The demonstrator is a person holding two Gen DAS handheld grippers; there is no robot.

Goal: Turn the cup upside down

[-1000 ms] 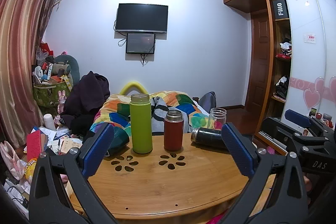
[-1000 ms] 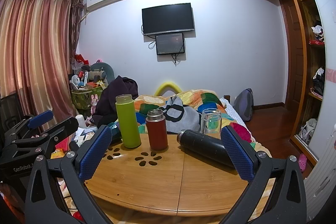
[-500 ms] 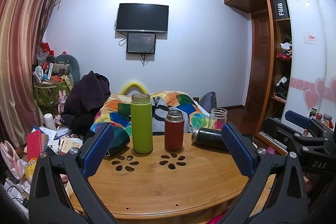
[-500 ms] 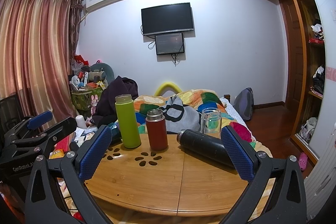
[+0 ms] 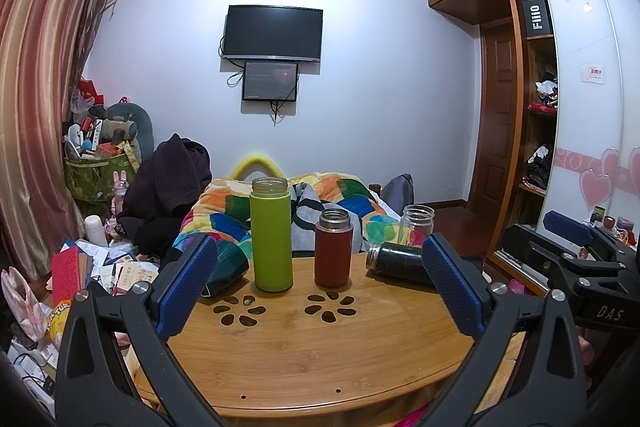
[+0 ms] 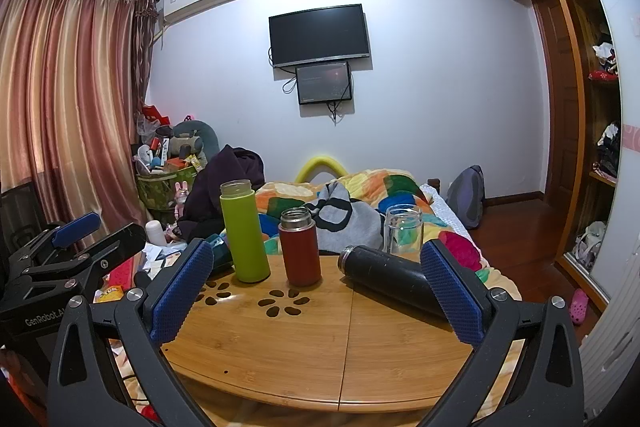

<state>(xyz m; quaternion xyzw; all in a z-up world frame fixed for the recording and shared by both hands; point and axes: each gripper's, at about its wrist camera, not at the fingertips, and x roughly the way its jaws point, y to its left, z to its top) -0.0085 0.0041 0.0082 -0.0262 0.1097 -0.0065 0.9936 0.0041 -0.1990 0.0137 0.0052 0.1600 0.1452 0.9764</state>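
On the round wooden table [image 5: 304,351] stand an open green cup [image 5: 271,235] [image 6: 244,233], an open red cup [image 5: 333,249] [image 6: 299,249] and a clear glass jar [image 5: 417,225] [image 6: 403,229], all upright. A black cup [image 5: 398,259] [image 6: 386,277] lies on its side at the right. My left gripper [image 5: 320,287] is open and empty, short of the cups. My right gripper [image 6: 316,291] is open and empty, its right pad in front of the black cup.
A bed with a colourful quilt [image 5: 320,203] lies behind the table. Clutter and papers [image 5: 100,267] fill the floor at the left. A wardrobe [image 5: 560,147] stands at the right. Each gripper shows in the other's view: the right one [image 5: 576,267], the left one [image 6: 60,267].
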